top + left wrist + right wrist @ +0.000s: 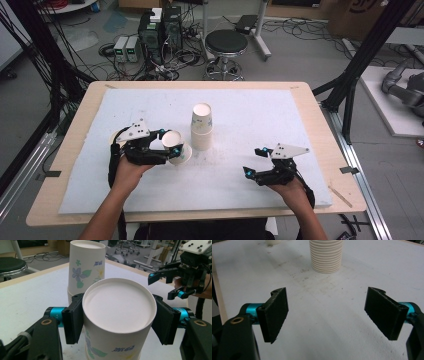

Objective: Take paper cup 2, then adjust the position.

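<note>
Left gripper (169, 146) sits at the left-centre of the white board (260, 115), pinching an upside-down paper cup (119, 320). Both black pads (73, 320) press flat against the cup's sides just below its upturned base. In the left gripper view the cup has a white base with a raised rim, and a floral print and blue lettering on its wall. From the high view the cup (172, 142) looks tilted, base toward the camera; I cannot tell whether its lower edge touches the board.

Stack (202, 127) of inverted cups stands upright near board centre, just to the right of the held cup and apart from it. In the left gripper view the stack (86, 267) rises behind the held cup with the same flower print. The right gripper view shows its ribbed lower rims (326, 256) resting on the board.

Right gripper (254, 161) is at the board's front right, well apart from the stack. Its jaws are spread wide, nothing between them; bare scuffed board shows in the gap (327, 312).

Stool (226, 45) and cabling lie on the floor beyond the table.
</note>
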A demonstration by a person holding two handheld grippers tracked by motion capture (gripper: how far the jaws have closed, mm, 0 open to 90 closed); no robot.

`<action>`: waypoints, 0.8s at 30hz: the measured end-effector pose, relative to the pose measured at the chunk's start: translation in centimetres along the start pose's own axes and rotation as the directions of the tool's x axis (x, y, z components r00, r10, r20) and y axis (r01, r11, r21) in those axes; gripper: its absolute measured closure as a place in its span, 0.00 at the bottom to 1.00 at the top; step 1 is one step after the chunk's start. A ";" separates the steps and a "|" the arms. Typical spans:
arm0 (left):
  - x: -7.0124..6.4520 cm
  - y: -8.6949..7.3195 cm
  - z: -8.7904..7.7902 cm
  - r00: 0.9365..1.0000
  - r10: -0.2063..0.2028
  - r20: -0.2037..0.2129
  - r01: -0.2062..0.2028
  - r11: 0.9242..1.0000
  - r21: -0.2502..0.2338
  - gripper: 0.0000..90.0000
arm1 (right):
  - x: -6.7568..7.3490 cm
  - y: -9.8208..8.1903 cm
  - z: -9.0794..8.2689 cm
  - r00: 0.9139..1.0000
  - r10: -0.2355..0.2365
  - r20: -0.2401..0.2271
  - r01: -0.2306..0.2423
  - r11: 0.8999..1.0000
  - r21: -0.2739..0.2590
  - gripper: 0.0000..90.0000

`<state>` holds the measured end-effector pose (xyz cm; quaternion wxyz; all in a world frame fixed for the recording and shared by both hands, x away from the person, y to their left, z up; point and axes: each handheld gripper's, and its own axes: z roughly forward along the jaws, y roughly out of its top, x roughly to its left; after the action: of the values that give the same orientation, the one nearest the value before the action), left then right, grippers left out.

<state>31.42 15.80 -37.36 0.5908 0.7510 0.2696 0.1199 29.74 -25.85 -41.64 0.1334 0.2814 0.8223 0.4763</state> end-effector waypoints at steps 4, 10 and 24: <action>-0.3 0.2 0.4 1.000 0.001 0.017 -0.001 1.000 -0.005 0.38 | -0.1 -0.2 -0.4 1.000 0.007 0.009 -0.007 1.000 -0.005 0.22; -0.8 0.6 1.1 0.999 0.006 0.040 -0.006 1.000 0.003 0.38 | -0.1 0.0 -0.7 1.000 0.025 -0.003 -0.025 0.999 -0.022 0.22; -2.3 0.5 1.7 0.995 0.031 0.093 -0.030 1.000 -0.008 0.38 | 0.8 0.6 -0.7 0.997 -0.014 -0.074 0.011 0.999 -0.039 0.22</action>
<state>30.50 13.06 -36.99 0.6033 0.7578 0.2297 0.0946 28.98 -25.66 -40.77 0.1110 0.2557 0.8191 0.5014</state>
